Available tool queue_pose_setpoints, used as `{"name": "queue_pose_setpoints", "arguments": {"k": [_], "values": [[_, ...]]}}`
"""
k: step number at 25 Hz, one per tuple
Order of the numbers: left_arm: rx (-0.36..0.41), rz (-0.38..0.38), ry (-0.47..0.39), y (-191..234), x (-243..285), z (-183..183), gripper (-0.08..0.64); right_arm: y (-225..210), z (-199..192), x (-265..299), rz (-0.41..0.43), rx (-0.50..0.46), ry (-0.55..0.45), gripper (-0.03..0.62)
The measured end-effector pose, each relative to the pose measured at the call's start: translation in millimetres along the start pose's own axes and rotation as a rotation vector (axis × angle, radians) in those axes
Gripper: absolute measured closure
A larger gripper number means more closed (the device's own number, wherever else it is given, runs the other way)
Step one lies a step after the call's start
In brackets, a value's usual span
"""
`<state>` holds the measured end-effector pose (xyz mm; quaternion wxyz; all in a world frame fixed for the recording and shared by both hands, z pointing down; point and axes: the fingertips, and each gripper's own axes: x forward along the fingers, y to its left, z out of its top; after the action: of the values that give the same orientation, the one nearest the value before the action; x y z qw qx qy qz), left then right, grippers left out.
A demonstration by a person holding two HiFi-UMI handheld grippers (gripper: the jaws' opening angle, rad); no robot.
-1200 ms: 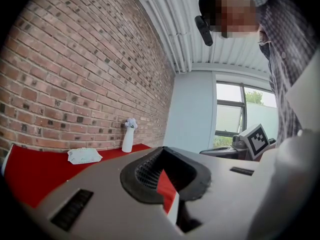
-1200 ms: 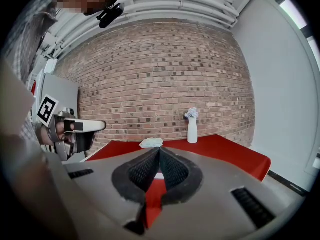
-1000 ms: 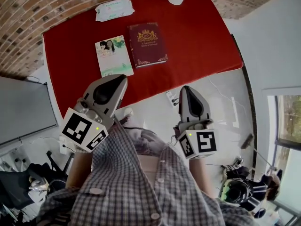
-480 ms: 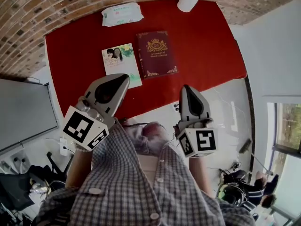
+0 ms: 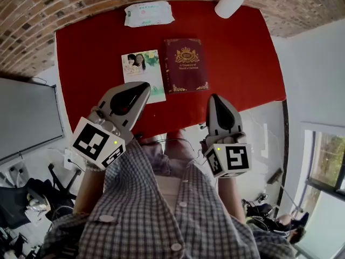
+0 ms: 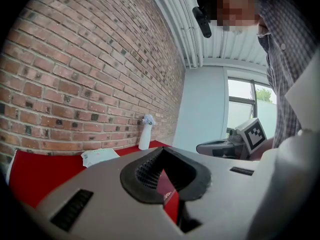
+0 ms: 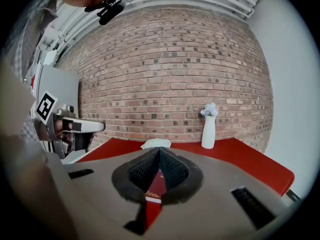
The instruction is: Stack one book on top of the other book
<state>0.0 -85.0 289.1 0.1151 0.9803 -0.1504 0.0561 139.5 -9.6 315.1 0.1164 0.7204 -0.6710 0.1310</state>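
Two books lie side by side on the red table (image 5: 91, 47). One is a maroon book (image 5: 186, 65) with gold print; left of it is a thin light book (image 5: 143, 74) with a photo cover. My left gripper (image 5: 145, 86) is shut and empty, its tip over the near end of the light book as the head view shows it. My right gripper (image 5: 214, 98) is also shut and empty, at the table's near edge just right of the maroon book's near corner. In the right gripper view the maroon book (image 7: 156, 183) shows below the closed jaws (image 7: 159, 150).
A white wipes packet (image 5: 148, 13) lies at the far side of the table, and a white vase (image 5: 232, 1) stands at the far right corner. A brick wall (image 7: 170, 84) runs behind the table. A grey panel (image 5: 27, 117) stands at the left.
Both grippers have moved forward toward the table. The left tip now overlaps the light book's near end, and the right tip has reached the table's near edge. Both stay shut.
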Motion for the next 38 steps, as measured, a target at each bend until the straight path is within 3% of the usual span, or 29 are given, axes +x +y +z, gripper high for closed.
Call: {"name": "queue_pose_setpoints", "arguments": {"k": [9, 16, 26, 31, 35, 38], "values": [[-0.103, 0.172, 0.004, 21, 15, -10, 0.552, -19, 8, 47, 0.149, -0.022, -0.006, 0.586], [-0.137, 0.24, 0.026, 29, 39, -21, 0.552, -41, 3, 75, 0.209, -0.02, 0.027, 0.586], [-0.196, 0.278, 0.121, 46, 75, -59, 0.552, -70, -29, 112, 0.204, -0.015, 0.11, 0.585], [-0.247, 0.27, 0.183, 49, 92, -84, 0.528, -80, -47, 126, 0.22, 0.035, 0.17, 0.583], [-0.3, 0.265, 0.212, 52, 105, -102, 0.495, -84, -66, 136, 0.249, 0.055, 0.228, 0.516], [-0.311, 0.262, 0.244, 53, 114, -115, 0.466, -85, -80, 142, 0.266, 0.066, 0.27, 0.5]]}}
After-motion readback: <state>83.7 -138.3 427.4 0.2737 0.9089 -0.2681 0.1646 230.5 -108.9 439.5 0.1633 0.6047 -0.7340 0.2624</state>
